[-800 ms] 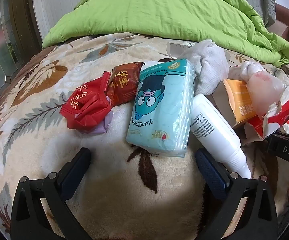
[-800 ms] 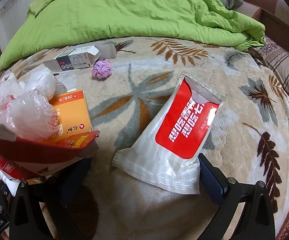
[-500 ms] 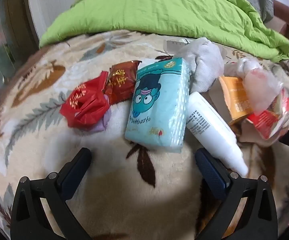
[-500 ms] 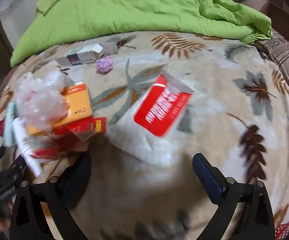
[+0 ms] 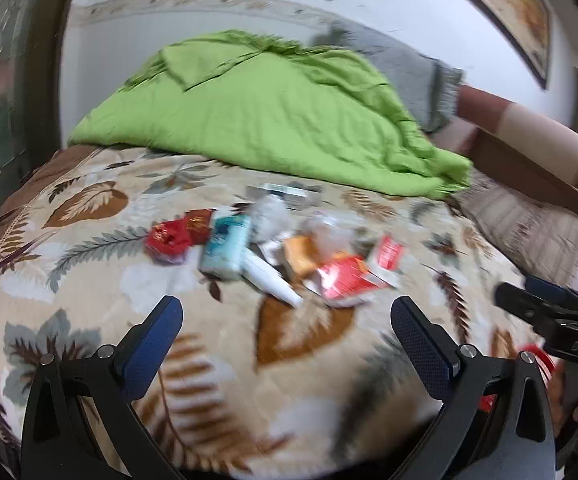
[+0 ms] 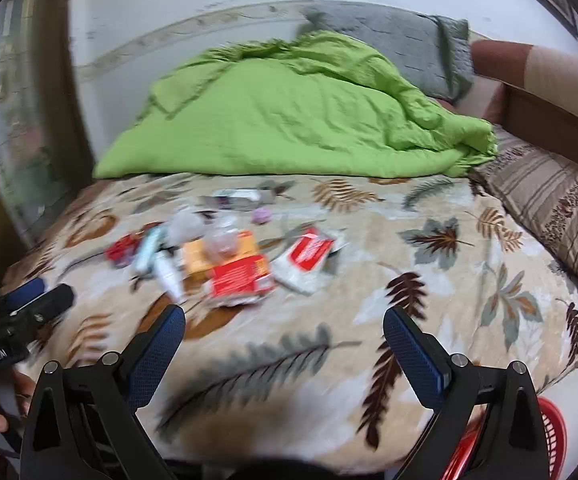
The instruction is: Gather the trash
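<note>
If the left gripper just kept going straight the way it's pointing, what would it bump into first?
Probably just the leaf-patterned blanket. The left gripper is open and tilted downward, with bare blanket between its fingers. The white tube at the near edge of the trash pile lies a bit farther on, though blur makes depth unclear.

Blurred by motion: trash pile (image 5: pixel 281 252) mid-blanket (image 5: pixel 89 280), print on wrappers unreadable. Cut off by bottom-right picture edge: red basket (image 6: pixel 551 436), mostly hidden behind right gripper (image 6: pixel 285 344) and blanket's near edge.

Green quilt (image 5: pixel 273 120) heaped on leaf-print blanket (image 6: pixel 469 280) — grey pillow (image 6: pixel 401 44) behind.
</note>
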Motion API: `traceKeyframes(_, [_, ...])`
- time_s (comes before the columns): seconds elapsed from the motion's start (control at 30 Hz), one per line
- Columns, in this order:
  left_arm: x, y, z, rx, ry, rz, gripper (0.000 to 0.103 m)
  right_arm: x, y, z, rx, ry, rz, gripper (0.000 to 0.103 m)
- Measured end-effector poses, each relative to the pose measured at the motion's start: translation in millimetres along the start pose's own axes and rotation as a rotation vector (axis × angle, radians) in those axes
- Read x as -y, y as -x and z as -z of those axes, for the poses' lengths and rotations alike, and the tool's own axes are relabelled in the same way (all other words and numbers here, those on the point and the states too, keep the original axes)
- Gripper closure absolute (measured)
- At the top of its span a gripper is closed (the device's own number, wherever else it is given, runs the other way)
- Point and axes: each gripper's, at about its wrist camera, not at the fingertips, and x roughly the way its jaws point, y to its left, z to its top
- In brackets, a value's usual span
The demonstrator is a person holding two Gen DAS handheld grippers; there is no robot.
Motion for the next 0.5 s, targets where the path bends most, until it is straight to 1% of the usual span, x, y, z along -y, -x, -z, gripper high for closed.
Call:
traceKeyframes(0.1, [7, 13, 17, -0.030, -0.020, 0.006, 0.000, -6, 16, 15, 0.014, 0.009, -0.042, 0.004])
traceKeyframes(0.13, [10, 19, 21, -0.019, -0.034, -0.011, 0.000, -9, 21, 17, 0.017, 0.006, -0.026, 0.006])
traceKeyframes(0.2, [15, 36, 28, 0.055, -0.073, -0.070, 0.000, -8, 27, 22, 0.026, 0.009, -0.017, 0.007])
traceKeyframes(0.27, [20, 46, 26, 0.100, -0.130, -0.126, 0.000, -9, 33, 23, 0.040, 0.003, -0.006, 0.007])
traceKeyframes(0.37, [24, 60, 25, 0.162, -0.157, -0.144, 0.000, -11, 40, 24, 0.047, 0.000, 0.028, 0.007])
traceKeyframes(0.43, [23, 62, 25, 0.155, -0.159, -0.135, 0.000, -14, 43, 27, 0.053, 0.011, 0.041, 0.007])
traceKeyframes(0.5, [22, 62, 26, 0.143, -0.161, -0.157, 0.000, -14, 47, 30, 0.057, 0.022, 0.051, 0.007])
